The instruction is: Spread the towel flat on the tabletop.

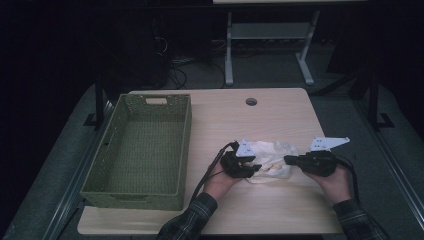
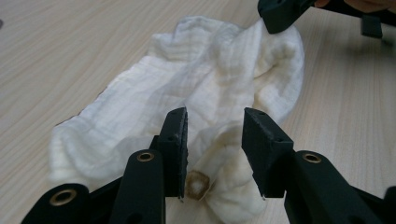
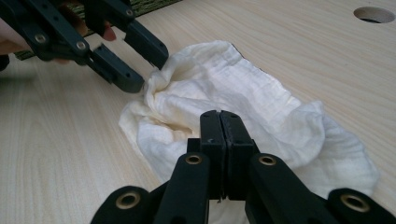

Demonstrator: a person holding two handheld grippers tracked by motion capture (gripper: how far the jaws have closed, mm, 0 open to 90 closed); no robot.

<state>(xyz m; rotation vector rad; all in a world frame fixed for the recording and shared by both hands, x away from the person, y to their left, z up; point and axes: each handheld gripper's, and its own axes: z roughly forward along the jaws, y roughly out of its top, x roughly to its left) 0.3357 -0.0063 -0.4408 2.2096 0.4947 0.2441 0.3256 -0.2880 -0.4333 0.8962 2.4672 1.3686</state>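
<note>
A crumpled white cloth (image 1: 270, 160) (image 2: 210, 79) (image 3: 243, 93) lies on the wooden table (image 1: 260, 120), right of the middle. My left gripper (image 1: 256, 170) (image 2: 215, 135) is at the cloth's left end, open, its jaws astride a bunched fold with a brownish spot; the pads do not press it. In the right gripper view the left gripper (image 3: 147, 70) stands at the cloth's far end. My right gripper (image 1: 287, 160) (image 3: 219, 116) is at the cloth's right edge, jaws pressed together. In the left gripper view its tip (image 2: 280, 21) meets a raised edge of the cloth.
A green woven basket (image 1: 185, 150) stands on the table's left side with nothing in it. A round cable hole (image 1: 251, 101) (image 3: 373, 14) sits near the far edge. Bare tabletop lies beyond and in front of the cloth.
</note>
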